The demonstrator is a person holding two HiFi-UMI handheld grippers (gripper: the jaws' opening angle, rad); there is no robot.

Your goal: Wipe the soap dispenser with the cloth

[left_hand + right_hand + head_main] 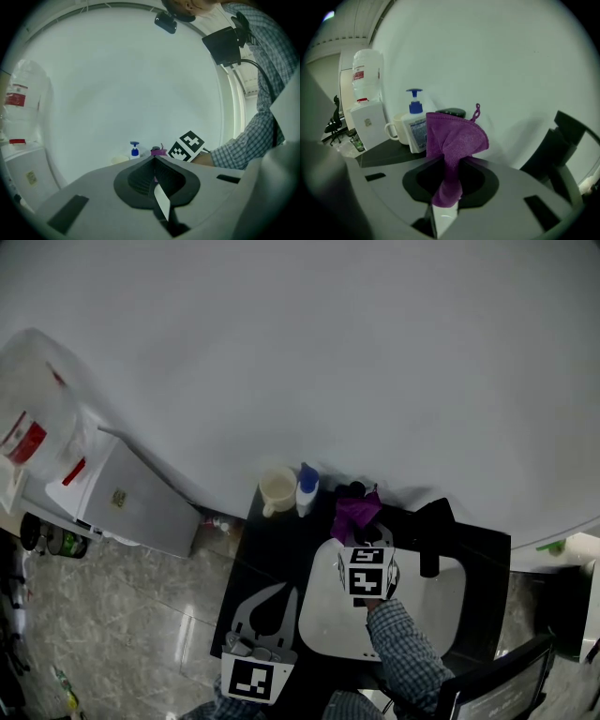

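Observation:
The soap dispenser (307, 491), a white bottle with a blue pump, stands at the back of the black counter next to a cream mug (277, 491). My right gripper (362, 532) is shut on a purple cloth (354, 514), which it holds up just right of the bottle and apart from it. In the right gripper view the cloth (454, 140) bunches out of the right gripper (449, 165) and covers the right edge of the soap dispenser (415, 126). My left gripper (266, 612) hangs low at the counter's front left, shut with nothing in it; the left gripper (154, 161) faces the distant soap dispenser (135, 150).
A white sink (441, 601) lies under the right gripper, with a black faucet (431, 531) at its back right. A dark round object (450, 112) sits behind the cloth. A water dispenser (127, 498) stands left of the counter. The wall is close behind everything.

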